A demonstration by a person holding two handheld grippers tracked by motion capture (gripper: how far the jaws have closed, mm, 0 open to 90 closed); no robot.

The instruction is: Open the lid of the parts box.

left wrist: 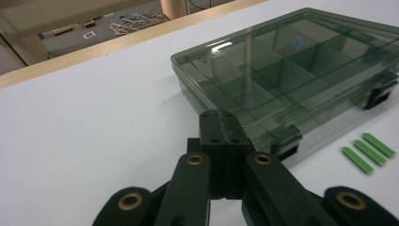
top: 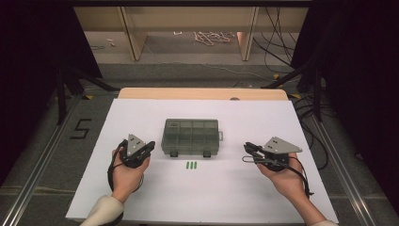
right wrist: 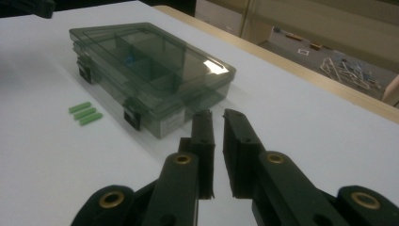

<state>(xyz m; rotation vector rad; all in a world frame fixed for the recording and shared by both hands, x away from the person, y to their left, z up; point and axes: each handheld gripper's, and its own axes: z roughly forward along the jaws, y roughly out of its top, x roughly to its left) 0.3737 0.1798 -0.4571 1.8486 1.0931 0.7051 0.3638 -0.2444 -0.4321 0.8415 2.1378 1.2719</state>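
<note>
- White table [top: 141, 188] bears everything.
- Smoky compartment box [top: 190, 136] sits lid shut at centre.
- Left gripper [top: 147, 147], at the box's eight o'clock, jaws fully closed on nothing.
- Right gripper [top: 248, 149], at four o'clock, nearly closed, narrow gap, empty.
- Three green sticks [top: 191, 165] lie at the box's six o'clock.

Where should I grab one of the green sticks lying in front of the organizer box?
Take an outer green stick, probably from above, jaws across its narrow width at mid-length. The three lie flat, parallel and close together on the white table, so only an outer one offers a free long side. The box stands clear behind them.
</note>
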